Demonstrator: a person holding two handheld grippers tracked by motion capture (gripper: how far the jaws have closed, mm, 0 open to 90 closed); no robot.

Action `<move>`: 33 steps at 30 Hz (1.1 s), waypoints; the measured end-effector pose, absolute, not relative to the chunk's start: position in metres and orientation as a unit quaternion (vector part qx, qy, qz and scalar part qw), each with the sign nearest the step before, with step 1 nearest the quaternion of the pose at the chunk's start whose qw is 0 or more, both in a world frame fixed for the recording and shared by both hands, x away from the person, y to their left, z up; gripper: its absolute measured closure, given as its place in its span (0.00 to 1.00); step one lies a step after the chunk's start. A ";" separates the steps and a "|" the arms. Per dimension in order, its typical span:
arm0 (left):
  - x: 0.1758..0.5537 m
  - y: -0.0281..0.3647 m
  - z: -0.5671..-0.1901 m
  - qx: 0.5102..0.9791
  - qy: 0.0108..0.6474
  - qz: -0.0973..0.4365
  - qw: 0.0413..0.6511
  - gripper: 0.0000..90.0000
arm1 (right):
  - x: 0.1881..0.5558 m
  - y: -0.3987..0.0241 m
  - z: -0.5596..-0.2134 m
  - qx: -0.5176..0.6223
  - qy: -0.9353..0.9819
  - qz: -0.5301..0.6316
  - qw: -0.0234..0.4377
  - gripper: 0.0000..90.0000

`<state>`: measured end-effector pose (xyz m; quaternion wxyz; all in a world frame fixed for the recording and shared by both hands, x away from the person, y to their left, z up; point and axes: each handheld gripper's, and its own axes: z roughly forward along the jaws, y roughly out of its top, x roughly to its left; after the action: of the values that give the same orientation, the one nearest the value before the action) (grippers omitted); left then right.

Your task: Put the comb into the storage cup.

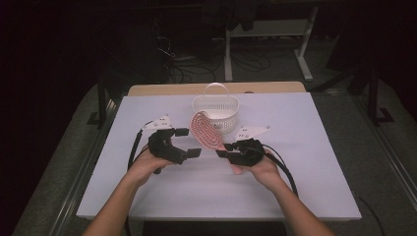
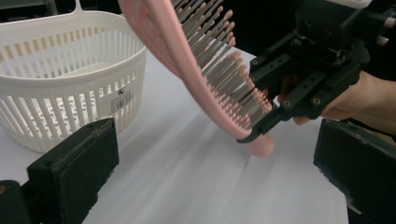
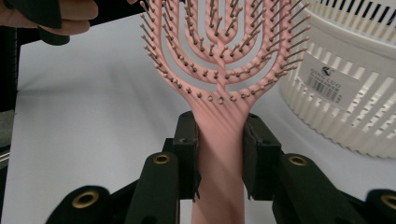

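- Right tongs (image 3: 219, 154) are clamped on the handle of the pink hairbrush (image 3: 219, 70): in the right gripper view one black pad sits on each side of the handle, both pressing on it just below where the head starts.
- From those tongs the brush head fans out straight ahead and up, bristle side facing that camera, while the handle end runs back down between the two pads.
- In the left gripper view the brush is tilted, bristles pointing up and to the right in the frame, and its rounded handle tip pokes out a little past the right tongs' grip, just over the white surface (image 2: 187, 186).
- Left tongs (image 1: 188, 142) are spread wide with nothing in them; the brush sits ahead of them and off to the right-hand side, well clear of both pads.
- From the high view the two tongs face each other across a small gap, and the brush rises out of the right ones and leans away toward the far side.
- Farther out, the white slotted basket (image 1: 216, 109) stands on the surface beyond both tongs; the brush head's far end is right beside its wall, can't tell if it touches.
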<state>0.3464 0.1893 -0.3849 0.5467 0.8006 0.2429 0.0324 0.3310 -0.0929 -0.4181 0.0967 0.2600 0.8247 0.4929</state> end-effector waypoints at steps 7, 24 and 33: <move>0.346 0.188 -0.384 0.797 0.255 0.037 0.547 0.00 | 0.329 -0.085 -0.419 0.255 0.826 0.494 0.090 0.76; 0.344 0.181 -0.383 0.795 0.272 0.050 0.540 0.00 | 0.326 -0.071 -0.422 0.241 0.831 0.495 0.083 0.76; 0.344 0.181 -0.382 0.789 0.283 0.053 0.542 0.08 | 0.323 -0.063 -0.423 0.233 0.833 0.495 0.086 0.76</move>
<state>0.3438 0.1811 -0.3821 0.5421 0.7895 0.2829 0.0532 0.3234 -0.0633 -0.4232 0.0858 0.2327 0.8325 0.4954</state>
